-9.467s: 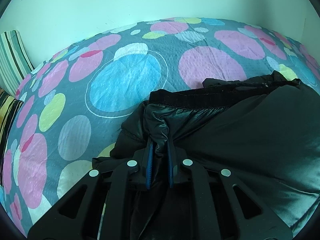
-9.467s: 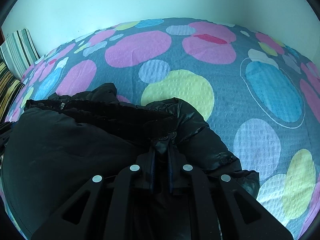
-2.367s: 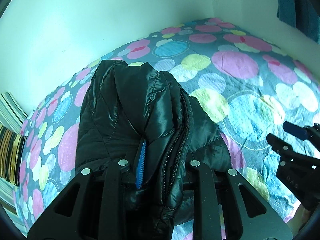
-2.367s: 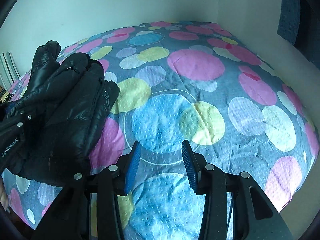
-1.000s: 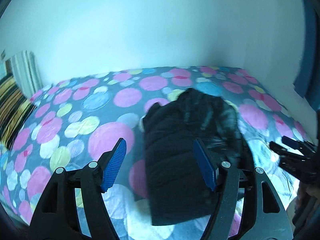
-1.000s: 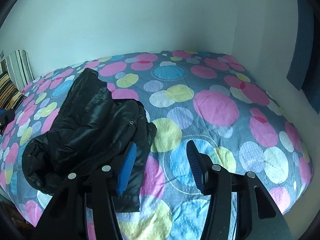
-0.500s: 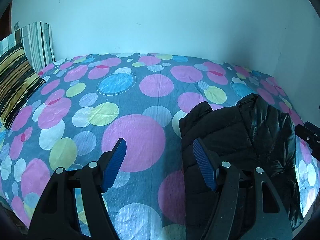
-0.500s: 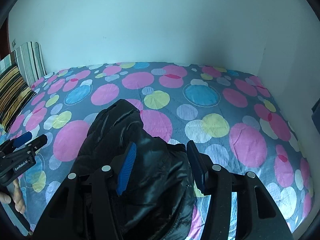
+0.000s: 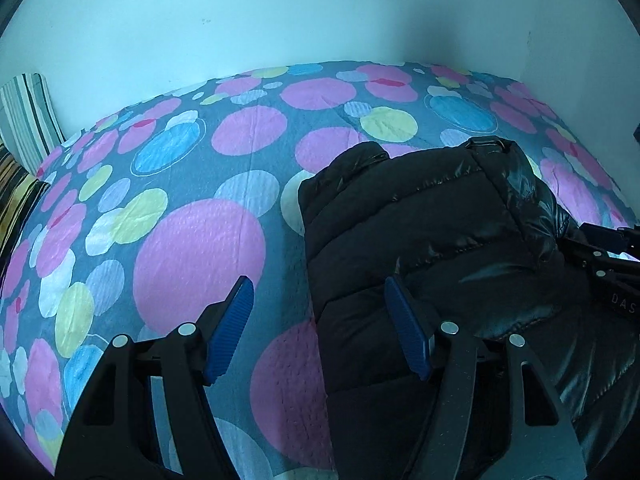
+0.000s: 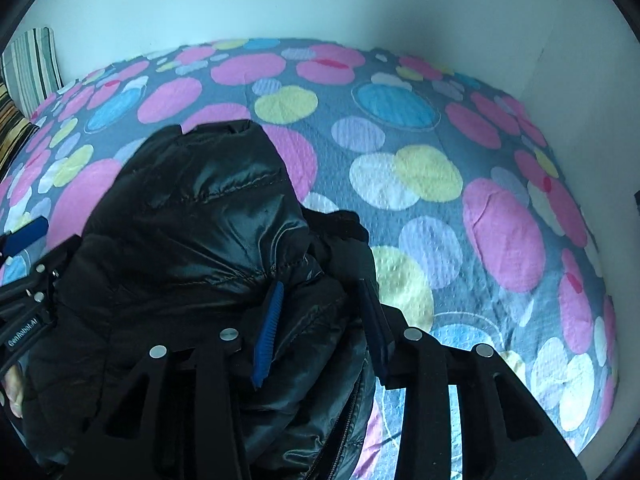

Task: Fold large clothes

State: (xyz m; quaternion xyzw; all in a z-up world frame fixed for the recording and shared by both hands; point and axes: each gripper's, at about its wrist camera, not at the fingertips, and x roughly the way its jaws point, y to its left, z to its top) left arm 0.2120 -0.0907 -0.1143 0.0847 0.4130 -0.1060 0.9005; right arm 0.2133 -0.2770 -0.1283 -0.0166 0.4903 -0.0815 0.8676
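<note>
A black shiny puffer jacket (image 9: 432,232) lies folded in a bundle on the polka-dot bedspread (image 9: 192,240). My left gripper (image 9: 320,336) is open at the jacket's left edge, its right finger over the fabric and its left finger over bare bedspread. In the right wrist view the same jacket (image 10: 192,232) fills the lower left. My right gripper (image 10: 320,332) is open over the jacket's right part, with a fold of fabric between its blue pads, which stand apart. The left gripper (image 10: 24,236) shows at the left edge there, and the right gripper (image 9: 608,240) at the right edge of the left wrist view.
Striped pillows (image 9: 28,128) lean at the bed's far left by the white wall (image 9: 280,12). A second wall (image 10: 580,80) bounds the bed on the right. Bare bedspread (image 10: 440,184) stretches beyond and to the right of the jacket.
Both grippers have dropped closer to the jacket and stayed open. The right one now has jacket fabric between its fingers; the left one's right finger lies over the jacket's edge.
</note>
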